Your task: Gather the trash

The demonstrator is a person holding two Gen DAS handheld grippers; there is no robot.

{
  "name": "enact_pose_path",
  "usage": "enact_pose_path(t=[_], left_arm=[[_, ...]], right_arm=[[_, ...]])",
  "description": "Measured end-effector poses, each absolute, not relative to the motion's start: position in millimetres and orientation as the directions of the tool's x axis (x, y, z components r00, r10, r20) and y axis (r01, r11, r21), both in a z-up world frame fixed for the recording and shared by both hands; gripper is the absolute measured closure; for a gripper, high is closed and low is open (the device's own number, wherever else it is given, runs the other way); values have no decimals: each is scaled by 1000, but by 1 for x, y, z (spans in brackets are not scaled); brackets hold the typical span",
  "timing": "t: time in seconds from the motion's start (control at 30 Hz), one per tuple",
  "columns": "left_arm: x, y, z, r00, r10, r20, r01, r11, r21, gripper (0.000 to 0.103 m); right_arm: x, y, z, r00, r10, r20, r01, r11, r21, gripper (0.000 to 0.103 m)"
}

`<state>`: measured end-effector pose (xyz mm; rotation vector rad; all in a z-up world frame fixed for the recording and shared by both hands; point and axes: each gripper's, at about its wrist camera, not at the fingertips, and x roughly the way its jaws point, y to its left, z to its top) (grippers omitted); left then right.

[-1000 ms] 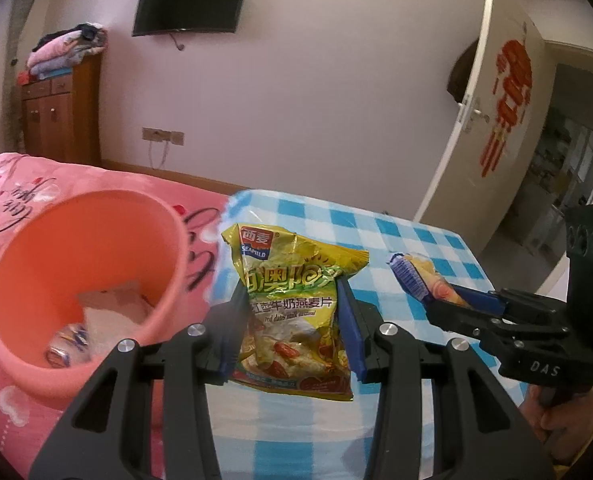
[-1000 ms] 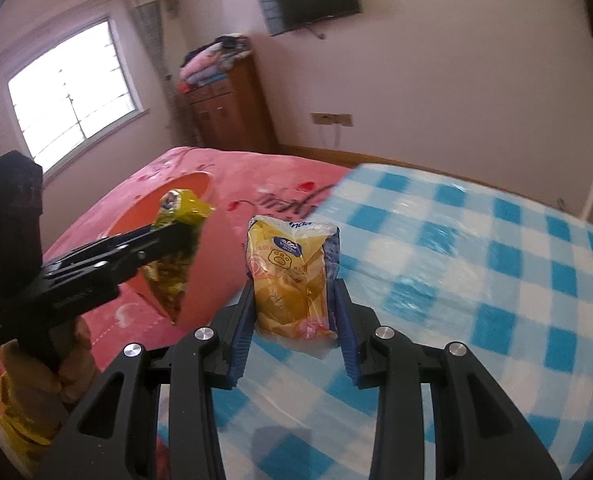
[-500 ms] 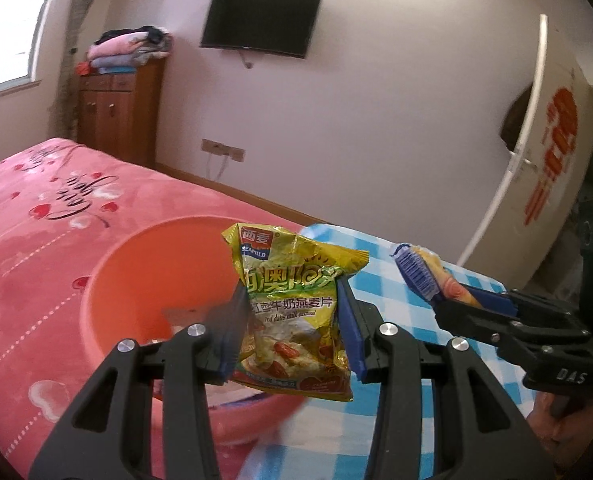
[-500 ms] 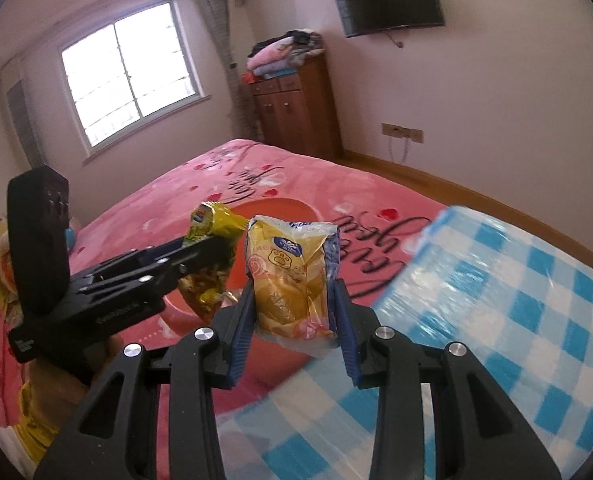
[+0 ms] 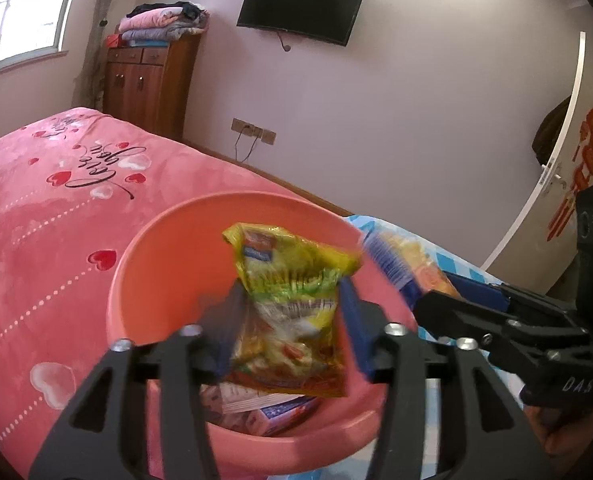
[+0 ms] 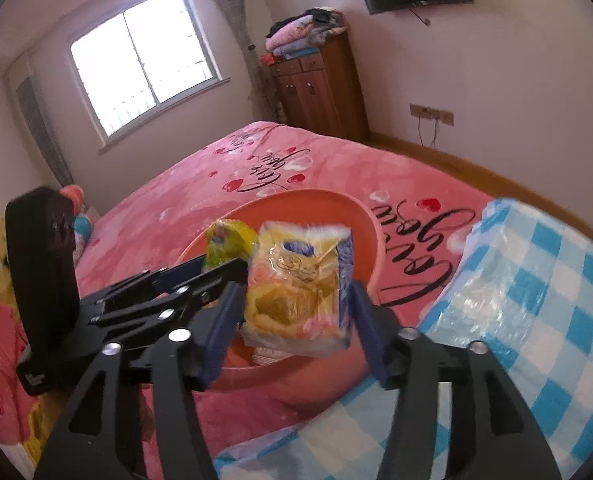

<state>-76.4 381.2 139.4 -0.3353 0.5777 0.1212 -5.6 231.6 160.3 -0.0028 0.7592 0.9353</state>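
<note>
A: Left wrist view. What does the left gripper [image 5: 288,330] hold?
B: Its jaws are pinching a yellow-green snack bag [image 5: 292,312], which hangs above the open mouth of the salmon-pink basin [image 5: 144,264]. The bag is blurred; its print cannot be read.

A: Where does the basin stand?
B: On the bed, on the pink heart-print blanket [image 5: 56,208], close to the edge where the blue checked cloth [image 6: 536,288] begins. Inside it, below the bag, lie a carton and paper scraps [image 5: 264,408].

A: And the right gripper [image 6: 292,316]?
B: Its jaws are pinching a pale yellow wrapper with a blue side [image 6: 300,292]. In the right wrist view this wrapper sits over the near rim of the basin, just beside the other bag. In the left wrist view it appears at the right, next to the basin's far-right rim.

A: How do the two grippers stand relative to each other?
B: Side by side, both angled toward the basin, the left gripper's body showing at the left of the right wrist view.

A: Background features?
B: A wooden cabinet [image 5: 148,84] with folded bedding [image 5: 164,26] on top, a wall-mounted television [image 5: 300,8], a window [image 6: 144,60], and an open white door [image 5: 552,168] carrying a red decoration
</note>
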Motion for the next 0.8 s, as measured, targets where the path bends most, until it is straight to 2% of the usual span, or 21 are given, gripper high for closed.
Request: enact_pose_path(t=[0.03, 0.2, 0.27, 0.37, 0.8], left_arm=[[-76, 380, 139, 833, 29, -553, -212, 939, -271, 30], [-77, 378, 140, 840, 58, -540, -230, 939, -257, 19], [-78, 375, 141, 841, 68, -537, -233, 941, -245, 19], [-80, 364, 143, 842, 95, -531, -238, 949, -208, 11], [-77, 313, 149, 842, 110, -528, -197, 974, -112, 7]], right_arm=[[-4, 228, 158, 351, 732, -584, -722, 609, 329, 37], [0, 204, 154, 376, 744, -552, -679, 626, 383, 32], [0, 192, 154, 400, 739, -542, -657, 643, 393, 18], [-3, 173, 152, 440, 720, -536, -628, 674, 389, 14], [-21, 108, 139, 573, 596, -563, -514, 796, 320, 11]])
